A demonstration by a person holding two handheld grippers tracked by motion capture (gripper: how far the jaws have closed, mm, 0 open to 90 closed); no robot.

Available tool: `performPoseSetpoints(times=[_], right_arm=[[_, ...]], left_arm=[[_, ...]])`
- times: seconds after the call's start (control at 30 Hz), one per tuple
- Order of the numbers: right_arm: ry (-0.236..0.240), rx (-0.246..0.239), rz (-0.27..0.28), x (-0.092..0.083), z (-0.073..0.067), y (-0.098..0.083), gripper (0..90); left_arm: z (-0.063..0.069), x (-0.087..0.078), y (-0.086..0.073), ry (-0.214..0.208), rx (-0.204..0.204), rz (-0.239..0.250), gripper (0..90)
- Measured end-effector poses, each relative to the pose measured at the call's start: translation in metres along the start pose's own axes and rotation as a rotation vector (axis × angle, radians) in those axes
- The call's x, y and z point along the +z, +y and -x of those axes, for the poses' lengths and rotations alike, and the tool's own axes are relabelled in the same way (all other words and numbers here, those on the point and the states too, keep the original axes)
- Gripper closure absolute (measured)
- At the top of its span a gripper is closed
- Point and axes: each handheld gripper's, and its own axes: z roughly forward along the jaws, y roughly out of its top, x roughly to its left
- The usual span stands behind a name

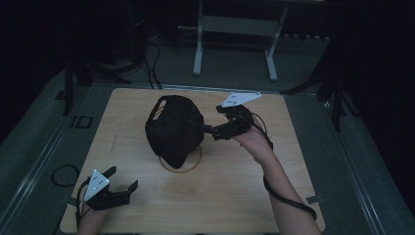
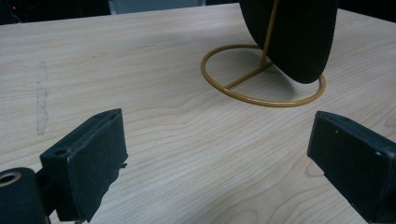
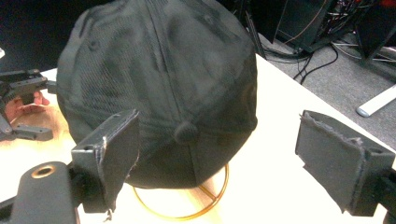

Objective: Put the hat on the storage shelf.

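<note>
A black baseball cap [image 1: 173, 128] hangs on a gold wire stand [image 1: 193, 164] at the middle of the wooden table [image 1: 235, 196]. My right gripper [image 1: 209, 131] is open just to the cap's right, jaws pointed at it. In the right gripper view the cap [image 3: 163, 70] sits close ahead of the wide-apart jaws of that gripper [image 3: 233, 154], above the stand's ring [image 3: 205, 205]. My left gripper [image 1: 121, 178] stands open near the table's front left corner, holding nothing. From the left gripper view [image 2: 219, 154] the cap's brim [image 2: 294, 32] and the ring [image 2: 261, 95] lie ahead to the right.
On the grey floor behind the table stands a white metal frame [image 1: 198, 49]. A dark cable loop [image 1: 61, 174] lies on the floor at the left, and dark tripod legs [image 1: 337, 98] stand at the right. The right gripper's cable [image 1: 288, 200] trails along the forearm.
</note>
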Motion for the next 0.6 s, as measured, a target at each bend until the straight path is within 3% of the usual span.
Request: performPoseSetpoints(times=[0.27, 0.6], right_arm=[[-0.035, 0.007, 0.0, -0.001, 0.008, -0.019, 13.8], [-0.034, 0.025, -0.011, 0.003, 0.011, -0.041, 13.8]], left_arm=[[0.001, 0.0, 0.0, -0.005, -0.001, 0.004, 5.2], [0.001, 0.001, 0.0, -0.008, -0.002, 0.005, 5.2]])
